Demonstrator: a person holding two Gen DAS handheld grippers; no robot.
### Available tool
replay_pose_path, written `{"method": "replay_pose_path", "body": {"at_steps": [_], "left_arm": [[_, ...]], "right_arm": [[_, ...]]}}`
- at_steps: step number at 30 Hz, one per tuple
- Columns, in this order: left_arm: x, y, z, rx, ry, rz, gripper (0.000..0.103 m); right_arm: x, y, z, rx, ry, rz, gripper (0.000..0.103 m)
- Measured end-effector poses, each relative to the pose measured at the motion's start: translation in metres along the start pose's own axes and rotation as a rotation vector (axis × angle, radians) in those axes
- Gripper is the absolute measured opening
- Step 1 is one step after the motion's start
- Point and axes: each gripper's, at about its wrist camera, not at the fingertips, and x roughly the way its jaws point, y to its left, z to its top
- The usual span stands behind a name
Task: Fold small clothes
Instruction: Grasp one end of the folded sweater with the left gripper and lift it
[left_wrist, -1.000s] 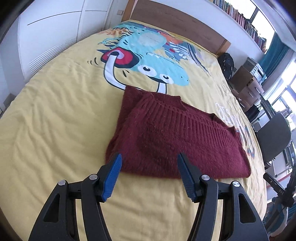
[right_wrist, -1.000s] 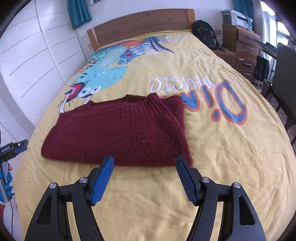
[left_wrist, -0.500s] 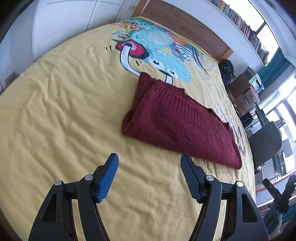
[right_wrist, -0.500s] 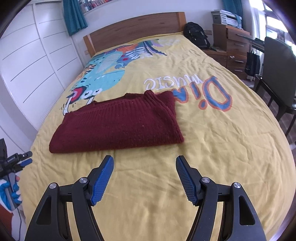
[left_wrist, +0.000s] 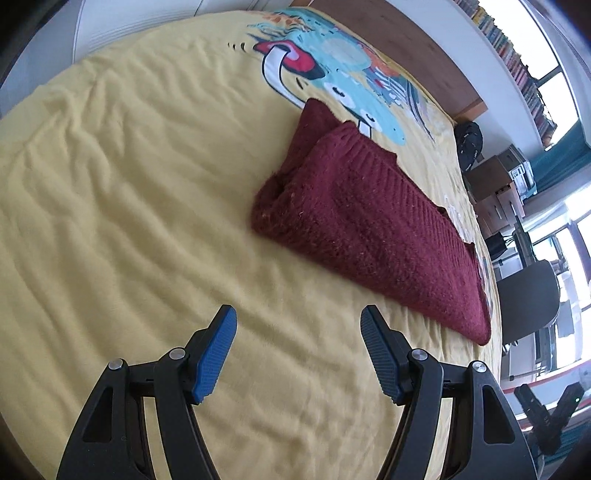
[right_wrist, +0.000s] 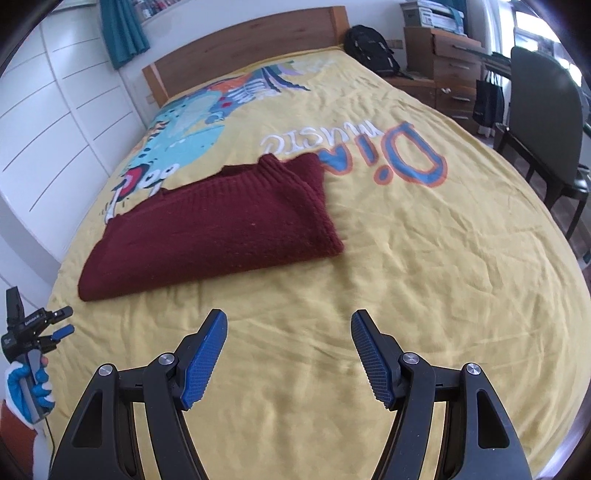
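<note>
yellow bedspread (right_wrist: 424, 266) with a cartoon print covers a bed with a wooden headboard (right_wrist: 243, 40) at its far edge; white cupboard doors (right_wrist: 48, 122) stand along one side, and a dark chair (right_wrist: 543, 122) and a chest of drawers (right_wrist: 443, 70) along the other. a black backpack (right_wrist: 373, 48) leans by the far corner of the bed.

the folded maroon sweater (right_wrist: 218, 229) lies flat near the middle of the bedspread, its ribbed collar towards the headboard, partly over the blue cartoon figure. in the left wrist view the sweater (left_wrist: 369, 229) shows its stacked layers at the near end.

the right gripper (right_wrist: 289, 321) hangs over bare bedspread near the foot edge, jaws wide apart with nothing between them, well short of the sweater. the left gripper (left_wrist: 298, 317) is likewise spread wide and empty over wrinkled cloth, apart from the sweater's edge. in the right wrist view, it shows at the bed's left side, gripped by a blue and white gloved hand (right_wrist: 27, 387).
</note>
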Motion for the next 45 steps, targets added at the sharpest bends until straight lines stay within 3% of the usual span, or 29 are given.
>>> {"method": "replay_pose_path", "body": {"at_steps": [11, 24, 28, 29, 36, 45], "left_arm": [[0.046, 0.011, 0.022, -0.133, 0.004, -0.103, 0.064], [0.076, 0.018, 0.081, -0.281, -0.076, -0.193, 0.063], [0.082, 0.023, 0.088, -0.360, -0.081, -0.199, 0.026], [0.082, 0.024, 0.089, -0.375, -0.078, -0.205, 0.023], [0.063, -0.002, 0.100, -0.331, -0.105, -0.195, 0.017], [0.047, -0.074, 0.112, -0.212, -0.112, -0.158, 0.017]], "right_arm": [[0.024, -0.035, 0.005, 0.042, 0.032, -0.029, 0.071], [0.025, -0.066, 0.005, 0.071, 0.035, -0.056, 0.071], [0.022, -0.079, 0.001, 0.095, 0.028, -0.055, 0.071], [0.022, -0.082, 0.000, 0.100, 0.027, -0.054, 0.071], [0.017, -0.107, -0.010, 0.144, 0.014, -0.035, 0.071], [0.008, -0.142, -0.018, 0.218, -0.024, 0.006, 0.071]]}}
